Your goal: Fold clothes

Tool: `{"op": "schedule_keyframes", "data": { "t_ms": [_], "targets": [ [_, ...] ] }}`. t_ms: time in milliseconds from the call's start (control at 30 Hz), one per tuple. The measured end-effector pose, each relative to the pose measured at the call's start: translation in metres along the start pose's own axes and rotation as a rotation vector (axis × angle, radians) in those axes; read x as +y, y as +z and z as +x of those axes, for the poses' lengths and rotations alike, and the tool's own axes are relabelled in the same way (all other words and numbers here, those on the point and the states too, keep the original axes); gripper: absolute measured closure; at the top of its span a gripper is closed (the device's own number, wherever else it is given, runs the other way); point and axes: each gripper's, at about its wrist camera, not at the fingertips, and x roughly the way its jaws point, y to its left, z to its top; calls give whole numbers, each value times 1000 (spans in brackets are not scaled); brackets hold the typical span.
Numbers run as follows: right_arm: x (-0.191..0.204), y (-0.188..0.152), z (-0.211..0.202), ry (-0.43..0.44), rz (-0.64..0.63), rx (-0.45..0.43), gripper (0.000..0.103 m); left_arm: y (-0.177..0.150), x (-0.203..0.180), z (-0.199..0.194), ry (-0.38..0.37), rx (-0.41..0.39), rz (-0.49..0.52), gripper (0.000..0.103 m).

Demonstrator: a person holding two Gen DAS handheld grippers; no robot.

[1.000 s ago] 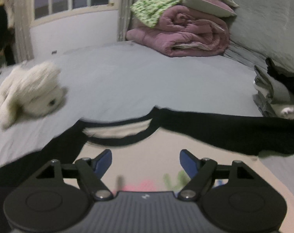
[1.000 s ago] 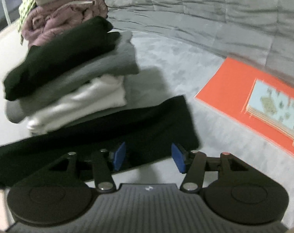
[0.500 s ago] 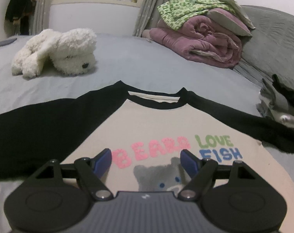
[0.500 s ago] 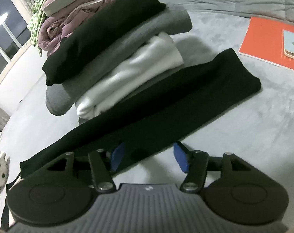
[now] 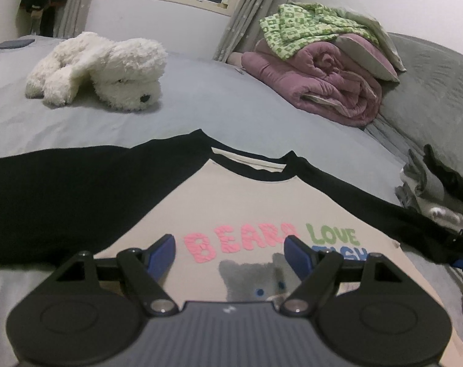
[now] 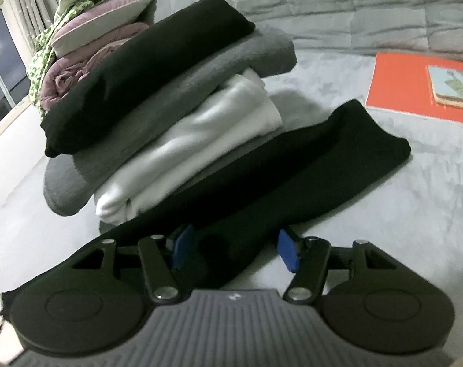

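Shirt (image 5: 237, 202) lies flat on the bed (image 5: 201, 113), filling the lower middle of your left view. Your left tool (image 5: 230, 252) hovers over it, blades apart. Your right tool (image 6: 234, 249) has just been closing, blades straddling the black sleeve (image 6: 308, 171), not yet pinching.

Matt cloth shirt (image 5: 231, 202), fluffy plush dog (image 5: 109, 67), smooth grey bedsheet (image 5: 219, 113), glossy orange folder (image 6: 415, 91)
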Motion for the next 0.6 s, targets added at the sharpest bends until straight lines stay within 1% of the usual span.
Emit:
{"op": "schedule_keyframes", "data": {
  "t_ms": [33,67,100,133,200,267,433,600],
  "targets": [
    [1,-1,1,-11,-5,-12,49,0,0,0,-1,1,-1,24],
    [2,-2,1,-23,-10,-23,56,0,1,0,-3,1,-3,24],
    [3,-3,2,-32,-15,-30,66,1,1,0,-4,2,-5,24],
    [3,-3,3,-38,-18,-35,71,1,1,0,-5,3,-6,24],
    [2,-4,3,-33,-10,-39,90,2,2,-1,-9,6,-12,24],
    [0,-3,2,-14,7,-39,94,3,4,-1,-17,8,-25,24],
    [10,0,-7,14,-12,-77,95,7,10,-2,-31,17,-59,24],
    [28,3,-24,74,-68,-129,95,11,12,-5,-34,18,-70,24]
  ]
}}
